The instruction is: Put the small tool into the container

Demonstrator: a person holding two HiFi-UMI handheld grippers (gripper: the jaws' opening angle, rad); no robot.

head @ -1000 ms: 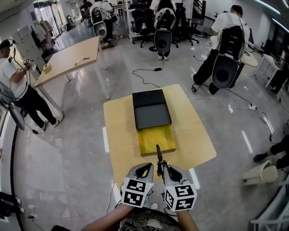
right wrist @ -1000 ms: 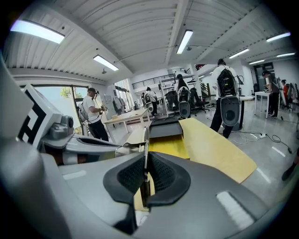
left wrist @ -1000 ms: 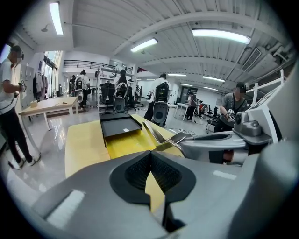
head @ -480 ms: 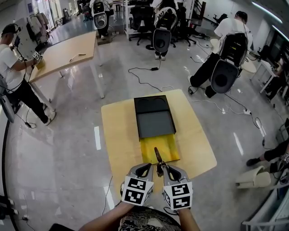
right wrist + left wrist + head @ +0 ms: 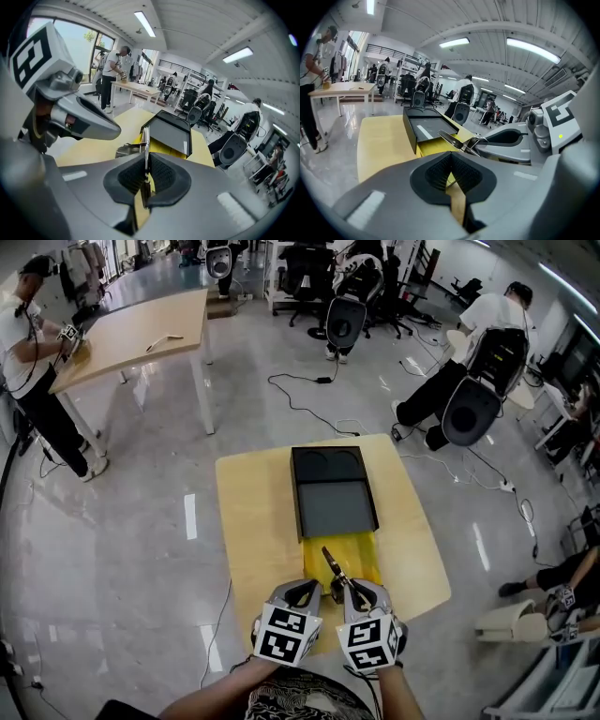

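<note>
right gripper view: your right gripper (image 5: 146,163) has its fingers clamped tight on the small tool (image 5: 146,139), thin metal tip poking forward. your left gripper (image 5: 451,164) has its fingers pressed together, nothing between them, just beside the tool. black container (image 5: 333,493) lies on the table (image 5: 248,521), the tool held over its yellow near end.

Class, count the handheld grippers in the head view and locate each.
2. The left gripper hangs over the table's near edge, jaws together; the right gripper, beside it, is shut on the small tool.
</note>
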